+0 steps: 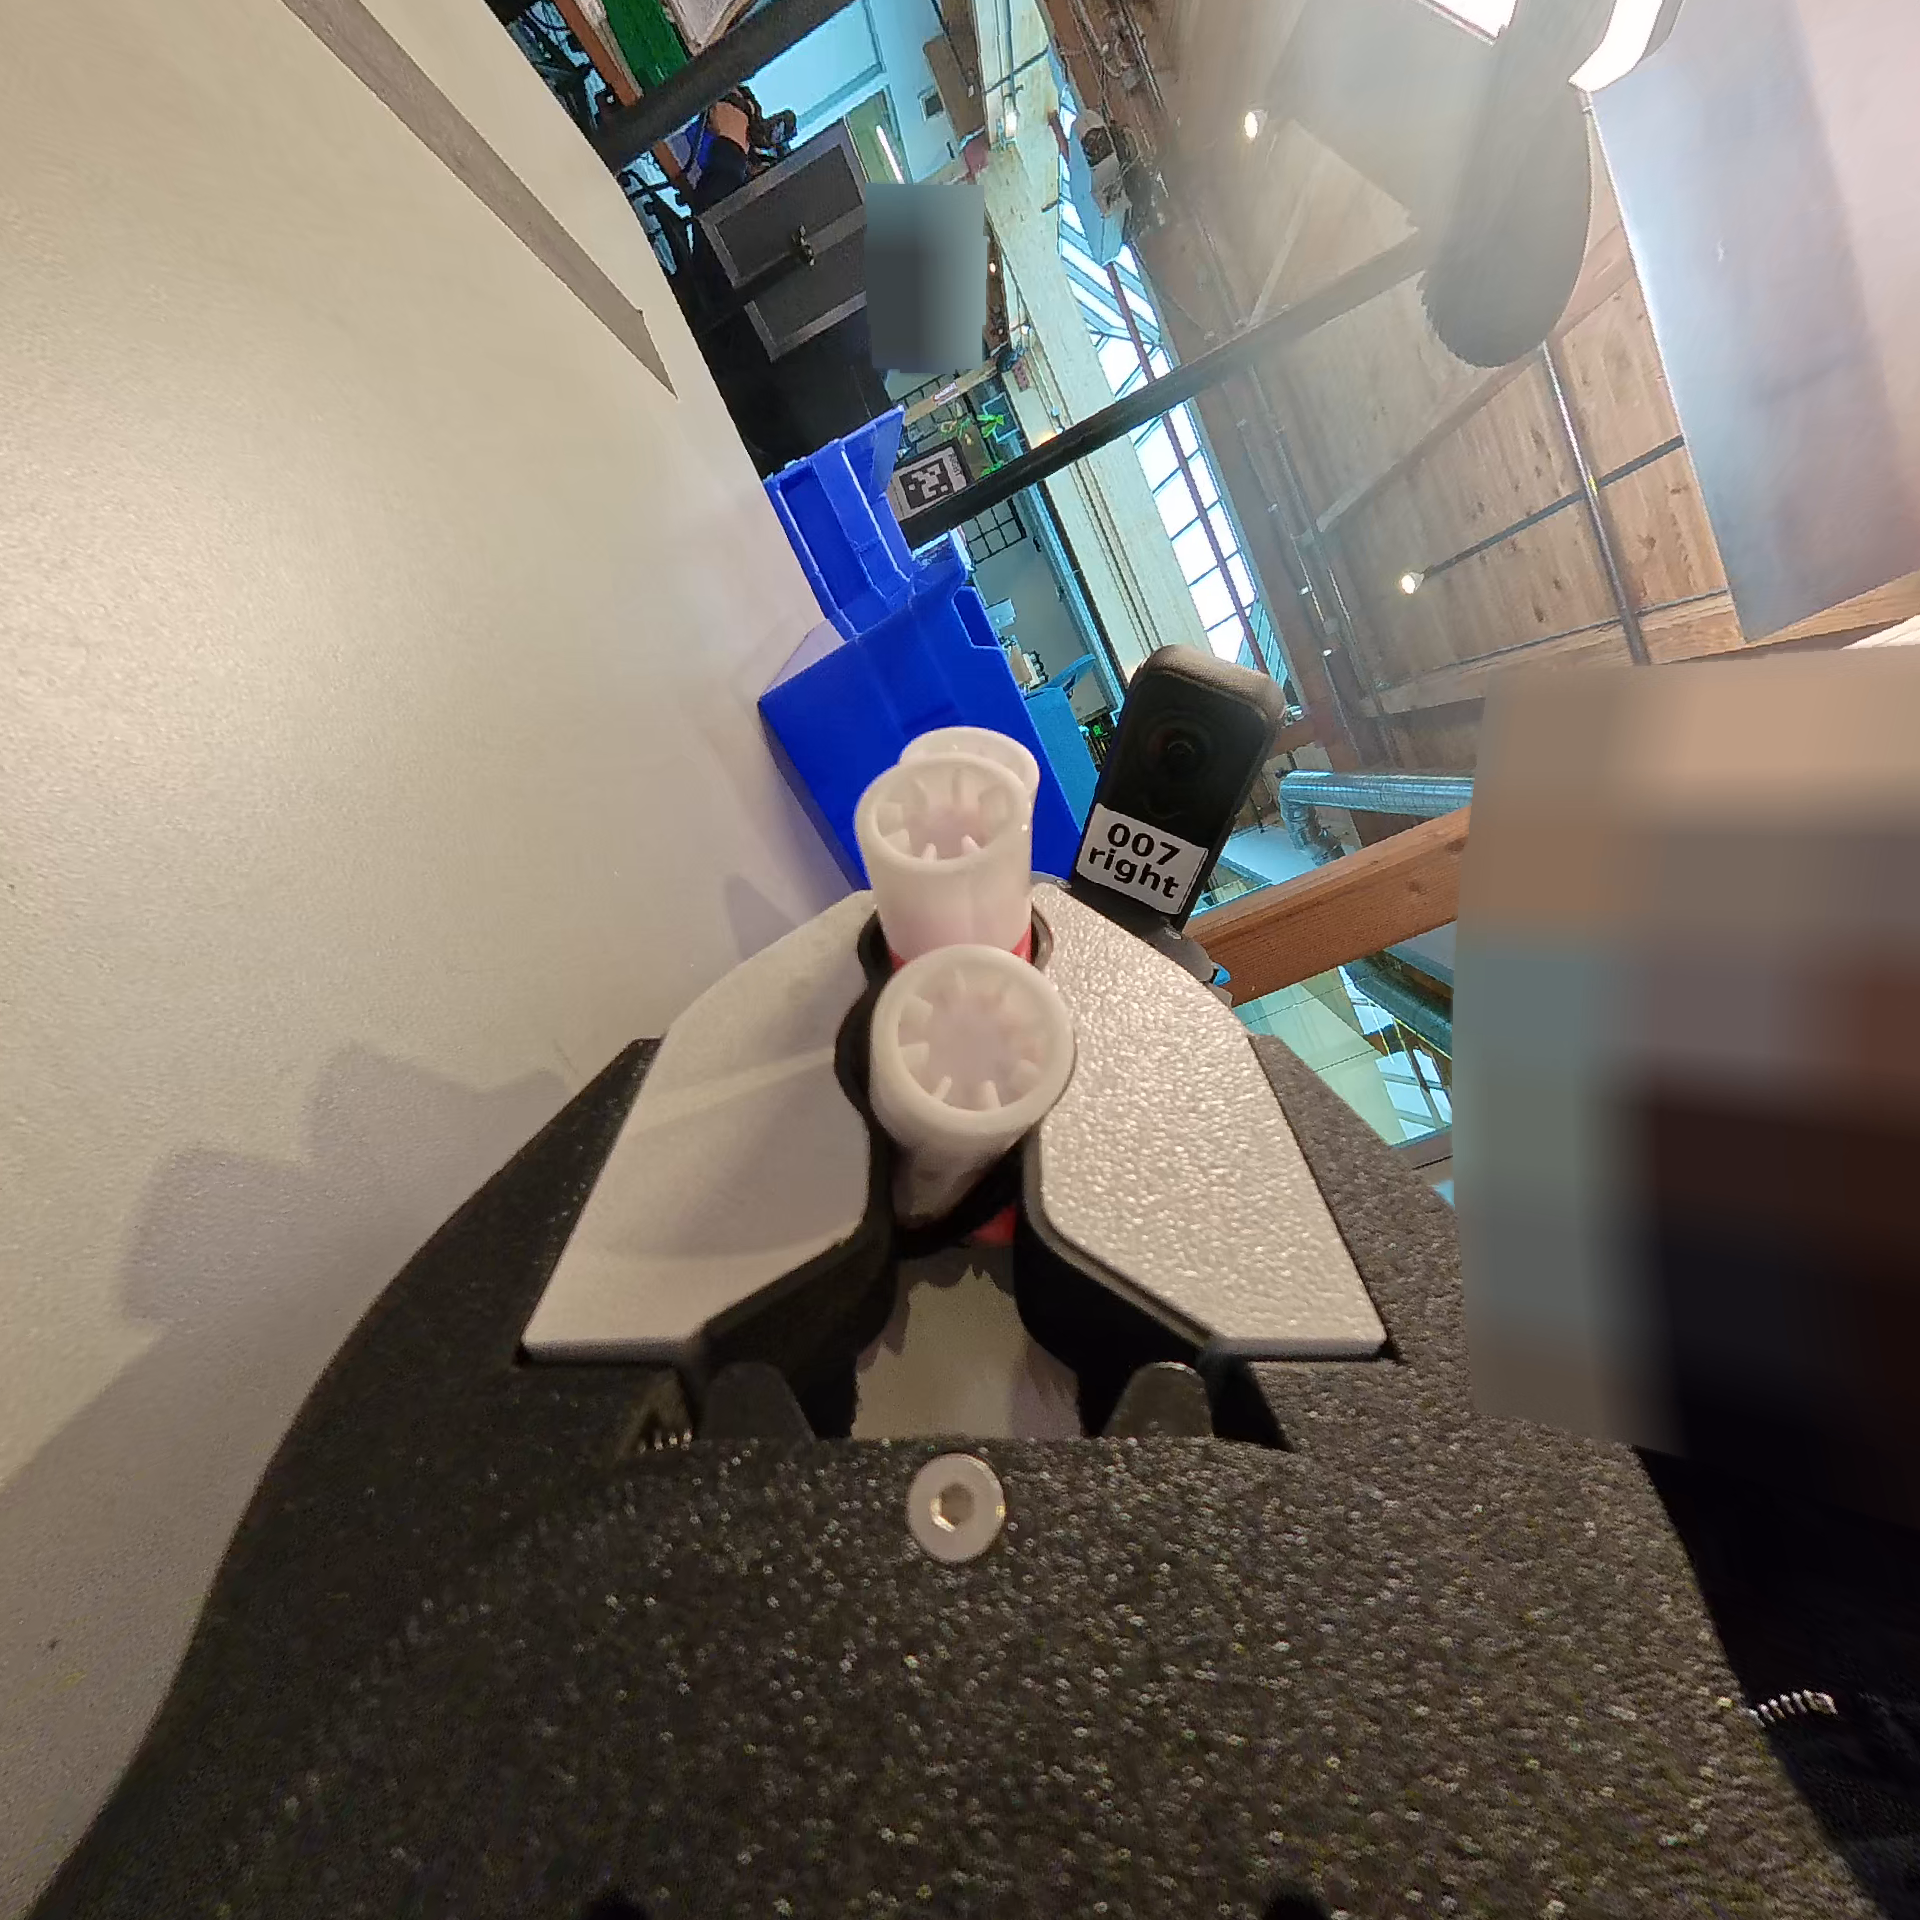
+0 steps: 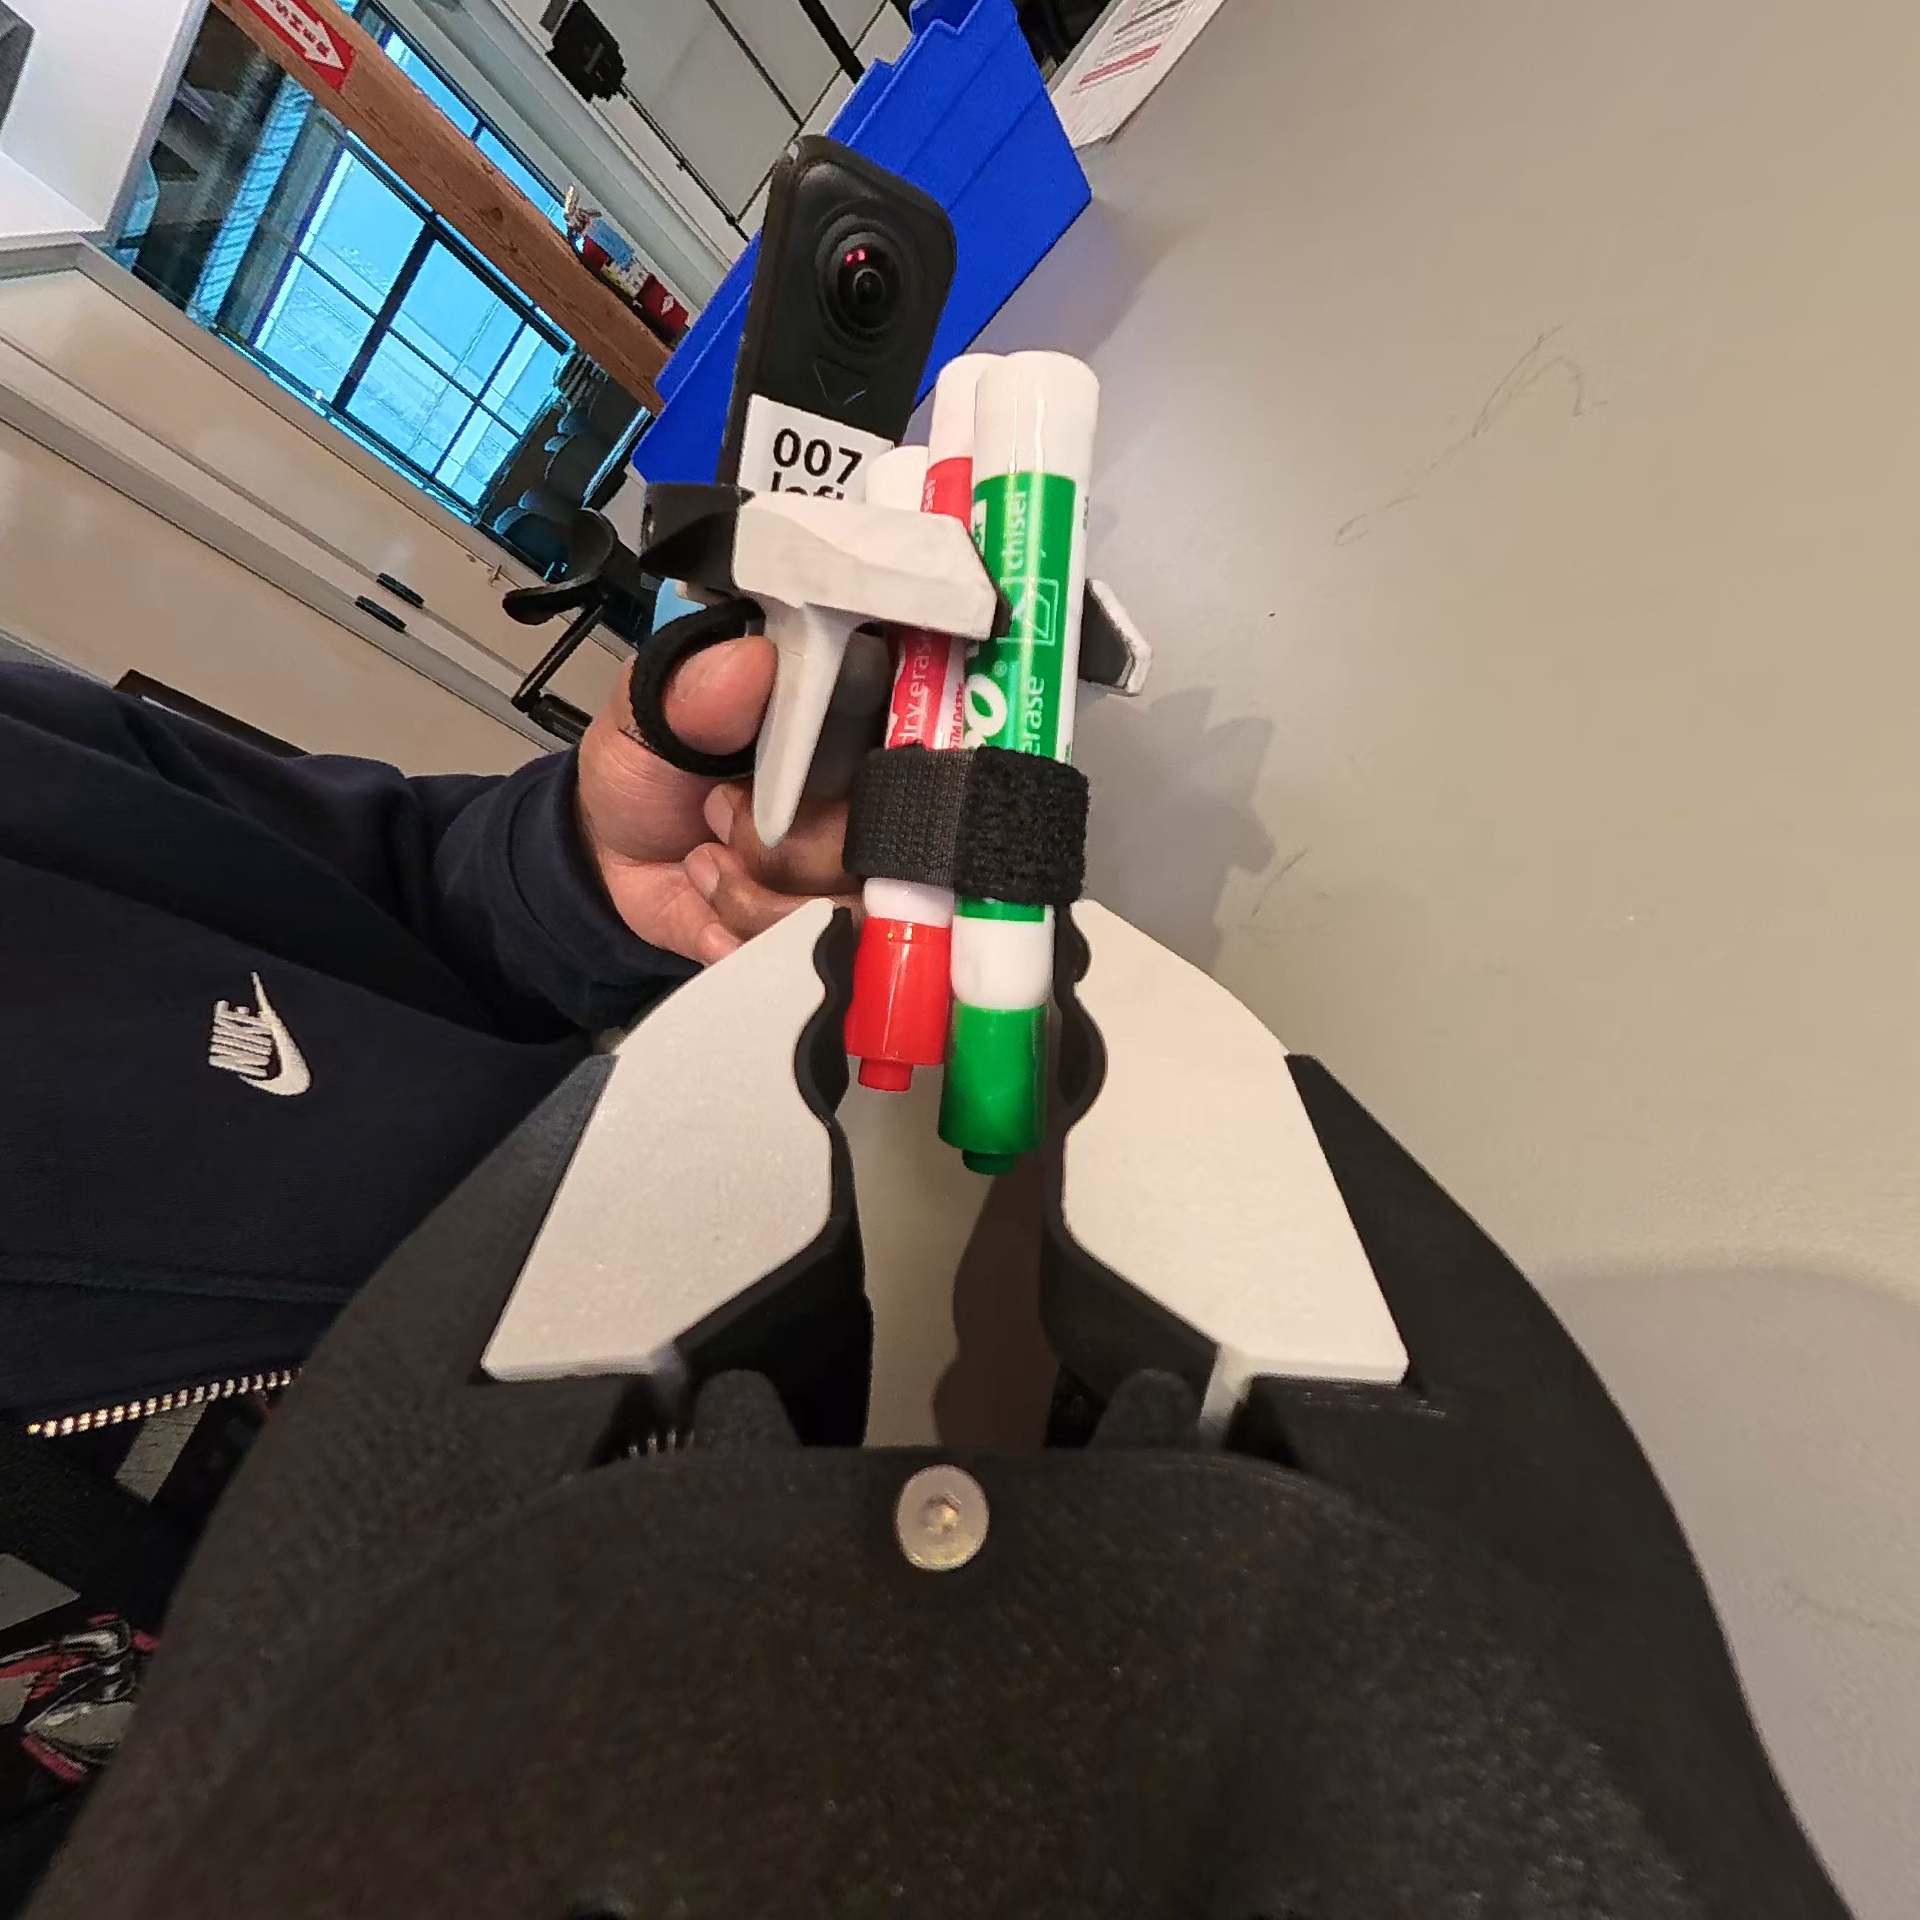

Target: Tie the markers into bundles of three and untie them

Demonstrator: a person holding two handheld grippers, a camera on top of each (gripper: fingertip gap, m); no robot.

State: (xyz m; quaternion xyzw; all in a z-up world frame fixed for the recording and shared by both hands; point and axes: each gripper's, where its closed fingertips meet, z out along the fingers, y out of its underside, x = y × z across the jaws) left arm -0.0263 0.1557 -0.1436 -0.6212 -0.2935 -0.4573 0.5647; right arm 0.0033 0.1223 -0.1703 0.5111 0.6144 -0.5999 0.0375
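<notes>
Three markers point(image 2: 977, 665), white barrels with printed red and green labels, are sitting bundled in a black hook-and-loop strap point(image 2: 966, 826). Left gripper point(image 1: 951, 997) is pinching the barrels above the desk point(image 2: 1507, 623). Right gripper point(image 2: 951, 1023) is spread around the caps, contact unclear.

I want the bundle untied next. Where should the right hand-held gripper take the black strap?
Probably the raised overlap of the black strap, approached from the cap end, where the right hand-held gripper is open. The left hand-held gripper clamps the barrels beyond it.

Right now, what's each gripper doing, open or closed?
Left gripper: closed on the marker bundle.
Right gripper: open around the bundle's capped ends, not clamped.
</notes>
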